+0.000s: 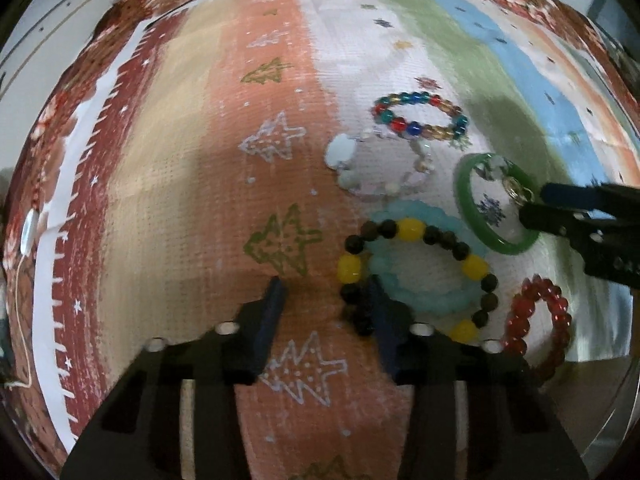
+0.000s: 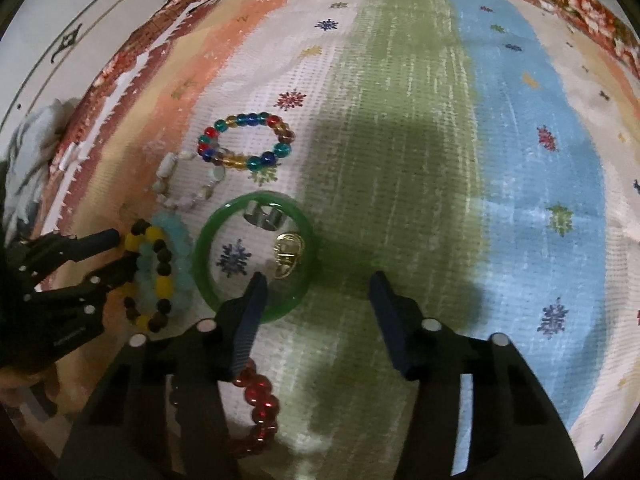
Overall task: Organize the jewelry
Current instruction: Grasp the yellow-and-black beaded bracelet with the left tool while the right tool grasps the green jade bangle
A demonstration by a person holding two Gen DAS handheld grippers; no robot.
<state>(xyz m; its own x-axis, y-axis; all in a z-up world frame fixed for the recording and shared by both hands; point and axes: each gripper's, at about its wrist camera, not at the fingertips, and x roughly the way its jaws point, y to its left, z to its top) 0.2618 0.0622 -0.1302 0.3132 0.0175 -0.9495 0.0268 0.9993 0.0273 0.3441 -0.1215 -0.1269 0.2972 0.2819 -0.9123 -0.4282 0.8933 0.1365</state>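
The green bangle (image 2: 256,256) lies flat on the striped cloth (image 2: 400,120) over the tabletop, ringing a gold ring (image 2: 289,255) and a silver ring (image 2: 266,216). Just left of the bangle sit the pale blue bracelet (image 1: 420,264) and the black-and-yellow bead bracelet (image 1: 416,276), overlapping. Beyond the bangle lie a white stone bracelet (image 2: 188,184) and a multicoloured bead bracelet (image 2: 246,140); nearer than it, a red bead bracelet (image 2: 258,412).

Likely trouble: the pieces are crowded, so closing on the bangle could drag the gold ring with it, or snag the overlapping strands.

The right tongs (image 2: 316,280) stand apart, the left finger inside the bangle by the gold ring, the other outside its rim. The left tongs (image 1: 326,284) are also apart, one finger resting on the black-and-yellow beads.
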